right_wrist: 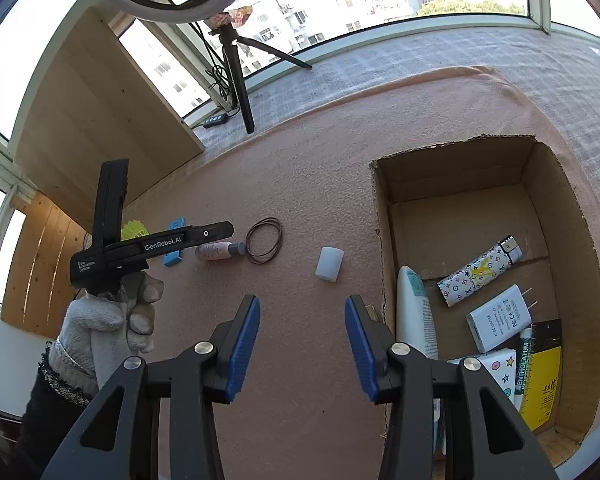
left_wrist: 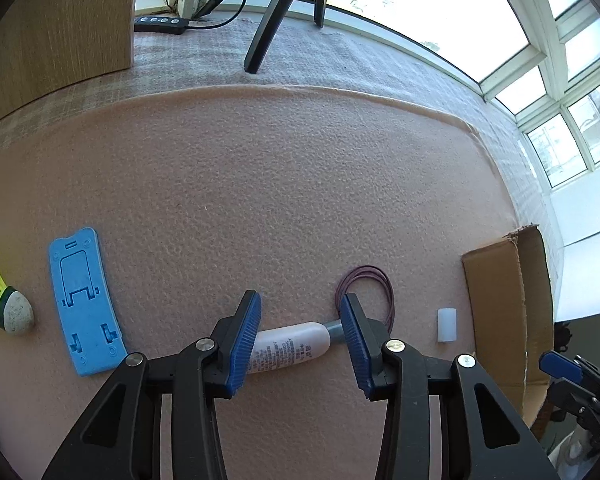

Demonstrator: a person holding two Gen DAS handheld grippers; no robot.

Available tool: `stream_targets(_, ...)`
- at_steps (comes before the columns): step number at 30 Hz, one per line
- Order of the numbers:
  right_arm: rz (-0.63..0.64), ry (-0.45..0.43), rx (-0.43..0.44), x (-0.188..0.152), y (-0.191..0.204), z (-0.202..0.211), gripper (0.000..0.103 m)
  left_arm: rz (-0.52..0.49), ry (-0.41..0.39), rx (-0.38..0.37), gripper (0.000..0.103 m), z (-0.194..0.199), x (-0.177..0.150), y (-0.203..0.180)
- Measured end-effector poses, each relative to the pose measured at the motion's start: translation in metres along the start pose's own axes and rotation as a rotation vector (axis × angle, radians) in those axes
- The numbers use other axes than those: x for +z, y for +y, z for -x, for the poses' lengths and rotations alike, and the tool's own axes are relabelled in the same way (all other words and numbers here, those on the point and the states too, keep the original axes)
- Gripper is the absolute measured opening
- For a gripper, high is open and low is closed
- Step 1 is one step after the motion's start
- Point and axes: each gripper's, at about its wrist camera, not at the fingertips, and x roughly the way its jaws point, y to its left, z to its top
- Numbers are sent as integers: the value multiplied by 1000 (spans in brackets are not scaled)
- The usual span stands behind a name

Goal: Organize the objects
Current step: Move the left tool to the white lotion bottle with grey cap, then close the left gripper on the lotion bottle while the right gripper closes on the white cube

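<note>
A small white bottle with a grey cap (left_wrist: 290, 346) lies on its side on the pink mat, between the fingers of my open left gripper (left_wrist: 300, 312); the jaws stand apart on either side of it, not touching. The bottle also shows in the right wrist view (right_wrist: 220, 250). Beside it lie a dark red rubber band loop (left_wrist: 370, 284), a small white cylinder (left_wrist: 447, 325), a blue phone stand (left_wrist: 85, 306) and a yellow shuttlecock (left_wrist: 4, 300). My right gripper (right_wrist: 302, 318) is open and empty above the mat, left of the cardboard box (right_wrist: 380, 208).
The box holds a patterned lighter (right_wrist: 480, 272), a white charger (right_wrist: 500, 318), a white tube (right_wrist: 414, 312) and other small packs. A tripod leg (left_wrist: 268, 20) and a wooden board (left_wrist: 60, 28) stand at the back. A power strip (left_wrist: 160, 24) lies by the window.
</note>
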Motion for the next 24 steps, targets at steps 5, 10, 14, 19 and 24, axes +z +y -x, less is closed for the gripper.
stream_targets(5, -5, 19, -3, 6, 3, -11, 41, -59, 11, -11, 44, 6, -12, -9)
stream_targets(10, -18, 45, 0, 13, 5, -23, 41, -132, 9, 26, 46, 10, -26, -27)
stream_targets(14, -20, 71, -18, 21, 9, -37, 41, -186, 22, 83, 46, 7, -37, -35)
stream_targets(19, 10, 119, -101, 28, 17, -63, 41, -194, 20, 134, 42, 1, -42, -38)
stream_targets(24, 42, 148, -206, 31, 22, -85, 37, -163, 8, 147, 29, 2, -46, -29)
